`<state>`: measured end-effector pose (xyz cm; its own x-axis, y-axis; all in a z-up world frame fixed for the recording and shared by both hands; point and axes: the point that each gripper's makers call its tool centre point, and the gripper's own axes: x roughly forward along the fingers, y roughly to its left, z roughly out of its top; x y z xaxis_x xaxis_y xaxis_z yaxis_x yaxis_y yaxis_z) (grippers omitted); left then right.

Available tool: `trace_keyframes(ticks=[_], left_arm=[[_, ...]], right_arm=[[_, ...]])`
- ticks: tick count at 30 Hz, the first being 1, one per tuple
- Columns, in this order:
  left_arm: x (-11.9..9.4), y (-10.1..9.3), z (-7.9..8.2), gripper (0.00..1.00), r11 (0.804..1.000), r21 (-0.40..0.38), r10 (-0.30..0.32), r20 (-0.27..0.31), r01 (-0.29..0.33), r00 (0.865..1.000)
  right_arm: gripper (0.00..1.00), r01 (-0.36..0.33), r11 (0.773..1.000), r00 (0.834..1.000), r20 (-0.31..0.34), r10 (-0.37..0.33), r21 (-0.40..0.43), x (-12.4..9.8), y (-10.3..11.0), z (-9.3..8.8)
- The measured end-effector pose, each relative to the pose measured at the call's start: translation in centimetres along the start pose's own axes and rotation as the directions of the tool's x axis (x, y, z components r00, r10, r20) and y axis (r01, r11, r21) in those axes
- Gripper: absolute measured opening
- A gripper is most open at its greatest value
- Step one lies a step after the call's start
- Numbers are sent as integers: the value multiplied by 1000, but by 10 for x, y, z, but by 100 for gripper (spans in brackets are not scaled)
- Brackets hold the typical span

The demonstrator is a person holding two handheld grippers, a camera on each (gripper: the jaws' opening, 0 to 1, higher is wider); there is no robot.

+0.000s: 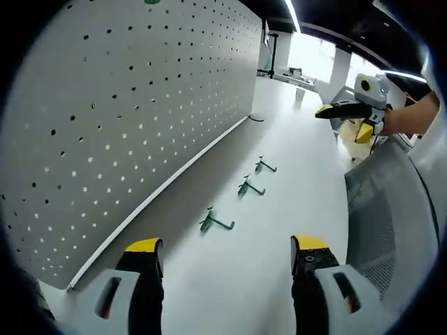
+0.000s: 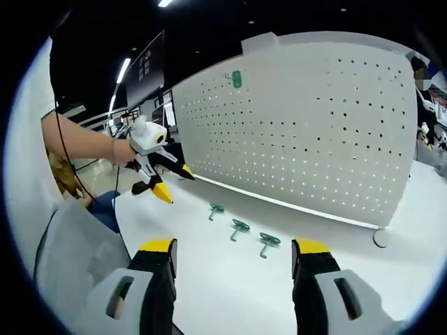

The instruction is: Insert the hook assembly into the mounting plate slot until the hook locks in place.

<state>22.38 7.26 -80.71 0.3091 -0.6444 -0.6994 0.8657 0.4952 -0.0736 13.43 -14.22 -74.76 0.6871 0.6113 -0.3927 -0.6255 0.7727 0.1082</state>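
Note:
Three dark green hooks lie in a row on the white table [image 1: 279, 230]: the nearest hook [image 1: 215, 222], the middle hook [image 1: 249, 187] and the far hook [image 1: 264, 165]. They lie in front of the white pegboard [image 1: 140, 105]. My left gripper [image 1: 227, 248] is open and empty, a little short of the nearest hook. In the right gripper view the same hooks [image 2: 239, 225] lie ahead of my open, empty right gripper [image 2: 235, 248]. One green hook [image 2: 236, 78] hangs high on the pegboard [image 2: 314, 132]. Each gripper shows in the other's view, held by a hand: right gripper [image 1: 349, 118], left gripper [image 2: 167, 180].
A grey mesh chair back [image 1: 380, 223] stands at the table's edge on the side away from the board. A dark cable end [image 1: 257, 118] lies at the pegboard's far corner. A small dark round piece [image 2: 380, 239] sits by the board's other end.

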Motion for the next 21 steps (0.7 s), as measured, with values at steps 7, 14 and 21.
trace_keyframes(ticks=[7, 14, 21], left_arm=[[12, 5, 2, 76, 999, 29, -23, -43, 25, 999], [24, 7, -1, 76, 997, 60, -52, -86, 58, 995], [33, 8, -4, 76, 993, 82, -72, -119, 82, 990]], right_arm=[[64, 5, 1000, 1000, -14, -5, 4, -2, -2, -2], [65, 14, 1000, 999, -44, -14, 0, -3, -5, -8], [66, 30, 999, 998, -64, -28, 28, -4, -9, -11]])
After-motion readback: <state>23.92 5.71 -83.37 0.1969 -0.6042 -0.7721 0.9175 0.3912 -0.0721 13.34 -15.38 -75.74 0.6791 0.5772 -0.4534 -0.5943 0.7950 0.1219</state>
